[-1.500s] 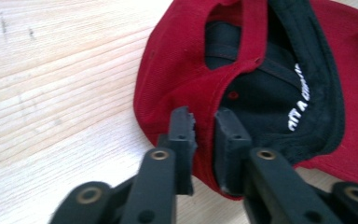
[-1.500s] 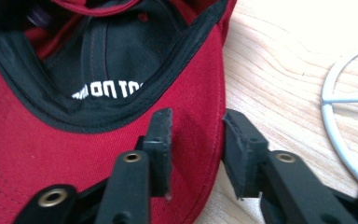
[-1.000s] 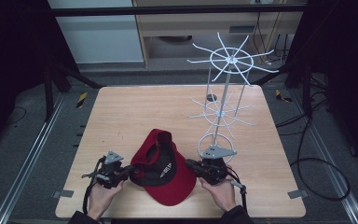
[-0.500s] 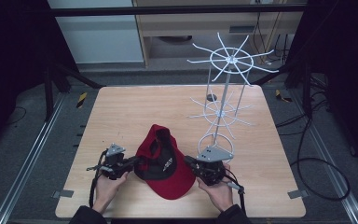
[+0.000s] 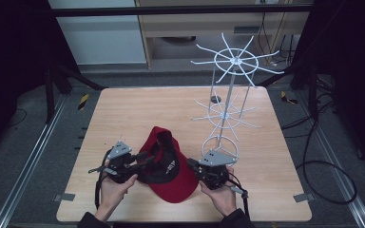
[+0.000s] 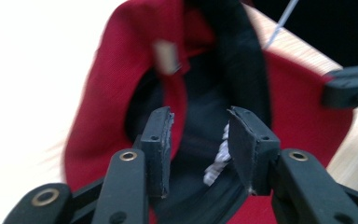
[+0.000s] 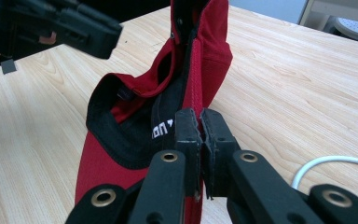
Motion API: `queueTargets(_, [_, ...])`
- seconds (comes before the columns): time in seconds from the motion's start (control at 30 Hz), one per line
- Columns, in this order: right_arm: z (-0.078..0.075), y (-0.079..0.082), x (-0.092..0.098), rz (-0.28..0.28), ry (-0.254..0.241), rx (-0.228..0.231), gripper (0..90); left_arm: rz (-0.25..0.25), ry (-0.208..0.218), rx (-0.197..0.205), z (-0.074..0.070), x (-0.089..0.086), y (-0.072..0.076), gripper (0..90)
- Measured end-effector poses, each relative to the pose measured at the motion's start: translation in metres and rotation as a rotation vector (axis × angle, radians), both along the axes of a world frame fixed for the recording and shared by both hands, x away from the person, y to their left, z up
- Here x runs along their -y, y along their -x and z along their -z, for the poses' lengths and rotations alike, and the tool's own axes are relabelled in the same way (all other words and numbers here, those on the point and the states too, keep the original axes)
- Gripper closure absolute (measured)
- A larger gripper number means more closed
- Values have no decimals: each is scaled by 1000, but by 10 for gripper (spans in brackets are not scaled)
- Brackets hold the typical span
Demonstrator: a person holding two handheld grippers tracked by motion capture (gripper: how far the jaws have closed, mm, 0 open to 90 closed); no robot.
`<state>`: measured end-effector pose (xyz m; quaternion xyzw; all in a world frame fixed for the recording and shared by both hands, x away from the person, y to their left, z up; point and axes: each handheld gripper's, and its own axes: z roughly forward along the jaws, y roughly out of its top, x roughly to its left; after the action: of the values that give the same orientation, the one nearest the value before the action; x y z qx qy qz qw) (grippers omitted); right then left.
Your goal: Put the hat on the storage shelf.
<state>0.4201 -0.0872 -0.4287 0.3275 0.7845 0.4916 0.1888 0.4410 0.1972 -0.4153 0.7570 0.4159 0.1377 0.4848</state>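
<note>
1. While the right tool (image 5: 194,166) pinches the rim of the red baseball cap (image 5: 168,166), its jaws nearly together on the cloth, the cap sits low in the high view, a little left of centre, between the two hands on the wooden counter (image 5: 123,114).
2. Left tool (image 5: 145,159): jaws have just been opening; in the left gripper view they stand half apart (image 6: 198,135), with the cap's black inner band between them but neither pad pressing on it. Not gripping.
3. Right gripper view: crown stands up from the right tool (image 7: 200,128), folded and slack; brim lies flat, lower left of that frame.
4. Handling, as judged: light, soft crown that collapses and sags when lifted by one point; brim stiffer and holds its shape. Cloth not slippery against the pads.
5. Best hold: the sewn rim or sweatband edge, where the layers are thick, or the brim's edge.
6. White wire display stand (image 5: 228,95) stands upper right of the high view, well apart from the cap.
</note>
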Motion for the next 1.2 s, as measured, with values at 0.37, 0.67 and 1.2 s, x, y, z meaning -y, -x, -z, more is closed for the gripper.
queueTargets(0.37, [0, 0, 0, -3, 0, 0, 865, 16, 37, 23, -26, 37, -20, 478])
queueTargets(0.67, [-1, 3, -3, -37, 2, 11, 865, -81, -39, -8, -23, 71, -36, 417])
queueTargets(1.2, [1, 2, -5, -55, -9, -18, 864, -103, -47, -89, -12, 70, -45, 638])
